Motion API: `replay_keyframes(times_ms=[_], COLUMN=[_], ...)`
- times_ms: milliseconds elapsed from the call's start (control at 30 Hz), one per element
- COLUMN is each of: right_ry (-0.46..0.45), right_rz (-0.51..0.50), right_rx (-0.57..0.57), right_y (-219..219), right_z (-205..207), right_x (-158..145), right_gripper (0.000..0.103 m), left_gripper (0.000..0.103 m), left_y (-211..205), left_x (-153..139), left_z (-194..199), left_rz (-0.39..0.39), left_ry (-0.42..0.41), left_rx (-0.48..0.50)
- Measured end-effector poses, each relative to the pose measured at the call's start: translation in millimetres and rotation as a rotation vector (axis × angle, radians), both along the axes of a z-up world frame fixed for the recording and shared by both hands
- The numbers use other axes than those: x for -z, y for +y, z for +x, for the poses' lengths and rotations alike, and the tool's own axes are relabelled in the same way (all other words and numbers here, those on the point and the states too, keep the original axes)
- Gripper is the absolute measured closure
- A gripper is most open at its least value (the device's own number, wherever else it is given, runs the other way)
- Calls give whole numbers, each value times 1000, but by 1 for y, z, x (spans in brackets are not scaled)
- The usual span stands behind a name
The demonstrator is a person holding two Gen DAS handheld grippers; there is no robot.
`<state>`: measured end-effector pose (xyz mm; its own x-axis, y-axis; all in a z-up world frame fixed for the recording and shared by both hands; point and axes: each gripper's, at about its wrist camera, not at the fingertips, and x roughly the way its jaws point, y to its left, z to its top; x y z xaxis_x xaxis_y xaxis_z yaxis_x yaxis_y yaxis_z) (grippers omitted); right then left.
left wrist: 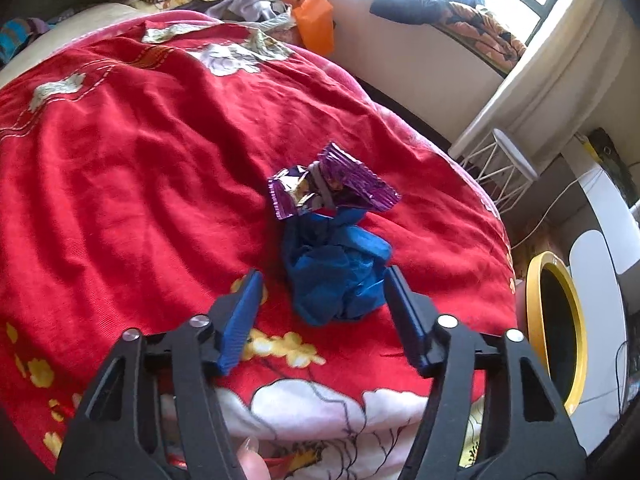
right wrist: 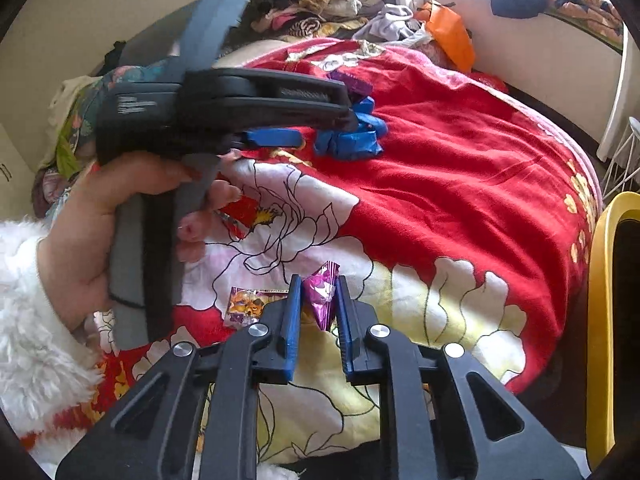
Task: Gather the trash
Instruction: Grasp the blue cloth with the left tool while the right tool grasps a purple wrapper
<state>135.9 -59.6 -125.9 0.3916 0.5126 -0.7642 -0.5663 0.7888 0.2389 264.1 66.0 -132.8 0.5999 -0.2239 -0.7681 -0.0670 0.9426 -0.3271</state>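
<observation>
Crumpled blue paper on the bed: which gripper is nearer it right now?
Left. The left gripper is open, its fingers flanking the blue paper. The right gripper sits nearer the bed's edge, shut on a pink wrapper.

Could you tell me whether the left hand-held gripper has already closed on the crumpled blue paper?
No, the left hand-held gripper is open, its fingers on either side of the crumpled blue paper on the red blanket.

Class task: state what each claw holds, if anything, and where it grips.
Right claw pinches the pink foil wrapper at mid-body. Left claw holds nothing.
</observation>
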Motion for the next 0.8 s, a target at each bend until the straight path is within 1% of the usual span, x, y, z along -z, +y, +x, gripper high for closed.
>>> replay_keyframes(times_ms=[33,100,167,267,367,467,800], right_ry=[-3,-16,-30,-51,-51,-50,-77], right_rz=[7,15,26,34,51,53,60], right_rx=[0,1,0,8,17,23,55], right_y=[-2,-7,-9,-14,-17,-19,-30], right_z=[-1,-5,-7,-8,-6,-5,-8], right_x=[-2,-6,-11,-16,-17,-16,-25], right_gripper=[87,88,88,88,88,88,88], left_gripper=[53,59,75,85,90,92,94], left_y=[-1,-1,-5,-11,-14,-13,-22], left_x=[1,4,9,11,11,9,-11], left_z=[2,4,7,6,2,-7,-40], left_rz=[-6,-25,-27,-10,-4,-22,-40], left_ry=[5,15,29,34,24,14,-53], left_rx=[-3,-10,-4,17,36,39,89])
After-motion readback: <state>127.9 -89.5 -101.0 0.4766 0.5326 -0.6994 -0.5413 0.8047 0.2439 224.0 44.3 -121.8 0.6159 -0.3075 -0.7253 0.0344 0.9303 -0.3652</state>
